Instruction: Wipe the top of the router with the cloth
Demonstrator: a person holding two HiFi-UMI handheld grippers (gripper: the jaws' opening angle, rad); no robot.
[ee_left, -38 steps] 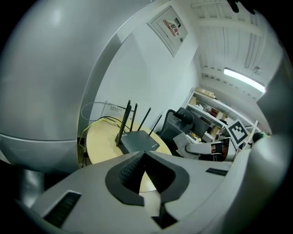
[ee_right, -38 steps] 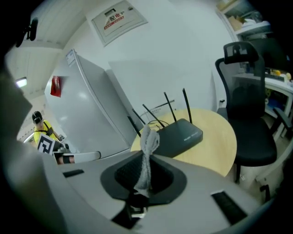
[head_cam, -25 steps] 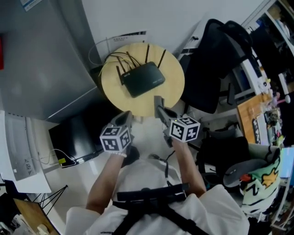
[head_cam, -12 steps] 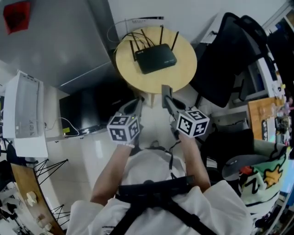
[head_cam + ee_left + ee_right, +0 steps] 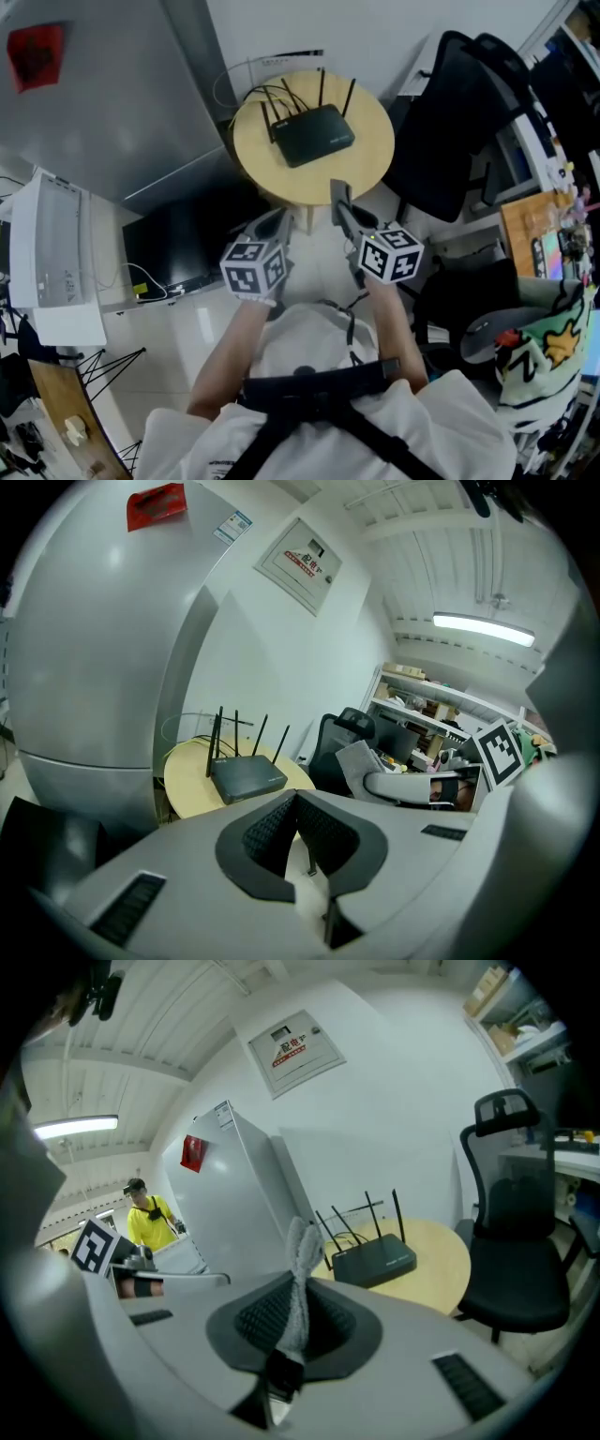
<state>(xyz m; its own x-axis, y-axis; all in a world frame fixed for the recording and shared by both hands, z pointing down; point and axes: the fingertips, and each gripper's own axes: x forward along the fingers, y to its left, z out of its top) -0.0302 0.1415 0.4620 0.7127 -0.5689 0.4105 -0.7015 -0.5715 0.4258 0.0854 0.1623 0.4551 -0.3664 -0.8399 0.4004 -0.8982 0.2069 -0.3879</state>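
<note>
A black router (image 5: 312,134) with several upright antennas lies on a round wooden table (image 5: 366,159); it also shows in the left gripper view, router (image 5: 247,777), and in the right gripper view, router (image 5: 375,1260). Both grippers hang side by side short of the table's near edge, apart from the router. My left gripper (image 5: 274,225) is shut with nothing between its jaws (image 5: 296,797). My right gripper (image 5: 337,208) is shut on a grey cloth (image 5: 302,1255), which sticks up out of the jaws.
A black office chair (image 5: 450,131) stands right of the table. A tall grey cabinet (image 5: 103,94) stands to its left, with a dark flat screen (image 5: 178,239) low beside it. Cables (image 5: 246,75) loop behind the router. A person in yellow (image 5: 148,1213) stands far off.
The head view has swung, so the table and router sit differently in the picture. Both grippers stay held together before the body, the right one still holding the cloth.
</note>
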